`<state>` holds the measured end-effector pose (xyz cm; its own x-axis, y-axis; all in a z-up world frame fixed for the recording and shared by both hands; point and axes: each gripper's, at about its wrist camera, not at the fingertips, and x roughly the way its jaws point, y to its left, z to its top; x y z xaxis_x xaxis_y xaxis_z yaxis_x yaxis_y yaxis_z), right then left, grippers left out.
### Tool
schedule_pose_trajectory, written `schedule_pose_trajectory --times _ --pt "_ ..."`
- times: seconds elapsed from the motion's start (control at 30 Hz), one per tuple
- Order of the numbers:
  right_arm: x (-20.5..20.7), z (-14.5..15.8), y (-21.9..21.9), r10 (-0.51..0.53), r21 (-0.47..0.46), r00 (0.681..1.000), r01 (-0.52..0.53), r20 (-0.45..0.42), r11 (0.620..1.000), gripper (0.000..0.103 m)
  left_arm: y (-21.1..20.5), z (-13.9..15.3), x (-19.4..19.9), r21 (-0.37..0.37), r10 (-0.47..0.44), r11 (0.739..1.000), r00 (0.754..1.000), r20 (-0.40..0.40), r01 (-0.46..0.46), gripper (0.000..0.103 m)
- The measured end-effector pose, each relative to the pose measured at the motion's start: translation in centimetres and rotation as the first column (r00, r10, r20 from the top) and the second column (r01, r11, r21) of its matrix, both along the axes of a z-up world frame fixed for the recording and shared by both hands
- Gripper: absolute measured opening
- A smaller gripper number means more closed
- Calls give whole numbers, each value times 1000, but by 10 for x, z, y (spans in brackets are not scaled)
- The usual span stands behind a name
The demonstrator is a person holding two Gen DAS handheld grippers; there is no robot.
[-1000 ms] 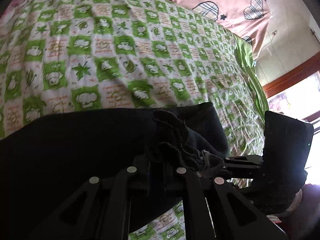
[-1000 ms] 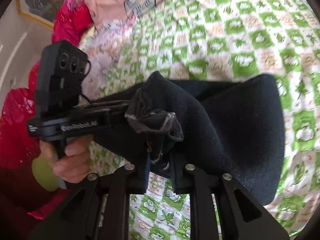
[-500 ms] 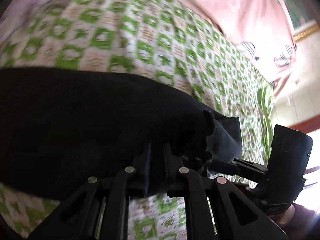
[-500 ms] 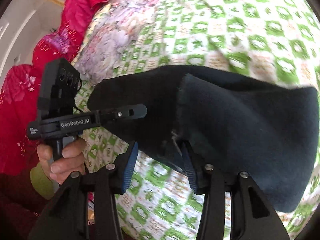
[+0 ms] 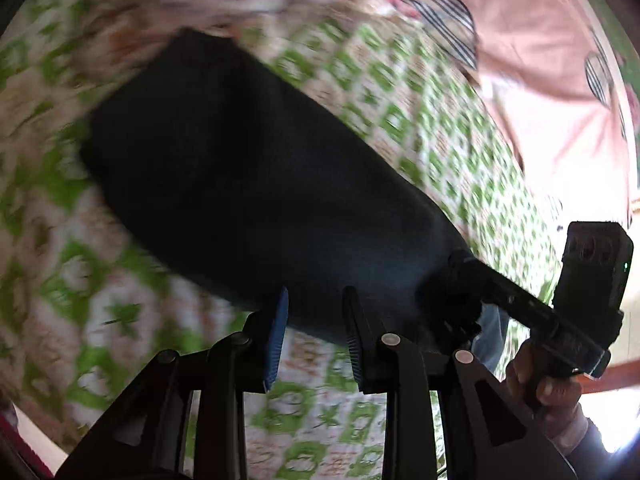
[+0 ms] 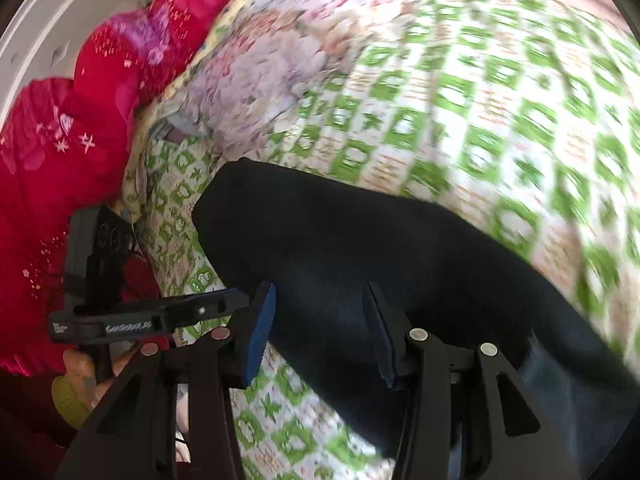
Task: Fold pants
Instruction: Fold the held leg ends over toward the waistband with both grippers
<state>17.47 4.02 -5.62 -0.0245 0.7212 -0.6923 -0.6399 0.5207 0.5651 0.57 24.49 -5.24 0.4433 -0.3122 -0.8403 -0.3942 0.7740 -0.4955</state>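
The pants [image 5: 256, 200] lie folded flat on the green-checked sheet [image 5: 420, 112]. The left gripper [image 5: 314, 332] has just been opening; its jaws stand apart, the pants' near edge between them but not pinched. The right gripper [image 6: 320, 332] has likewise just been opening and stands apart over the cloth, gripping nothing.

The pants [image 5: 256, 200] lie flat on the bedsheet [image 5: 420, 112] just ahead of my two grippers; a quilt [image 6: 72, 152] is heaped at the bed's left edge.
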Motion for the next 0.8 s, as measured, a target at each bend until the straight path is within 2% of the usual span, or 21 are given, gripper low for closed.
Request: schedule_pose_trajectory --times 0.1,0.4,0.57,0.8 --pt "7 3 24 47 -16 999 -47 18 999 47 21 -1 -12 -2 67 998 998 -7 -67 36" --pt "30 2 99 210 -94 975 -203 70 975 47 73 -11 -33 3 228 974 972 -50 -228 45" --pt "35 -4 145 318 -141 943 -303 94 942 47 91 -22 -35 -6 285 958 955 -83 -286 47" --pt "38 -12 200 416 -185 904 -394 101 900 48 102 -31 -18 -20 299 953 950 -90 -302 48"
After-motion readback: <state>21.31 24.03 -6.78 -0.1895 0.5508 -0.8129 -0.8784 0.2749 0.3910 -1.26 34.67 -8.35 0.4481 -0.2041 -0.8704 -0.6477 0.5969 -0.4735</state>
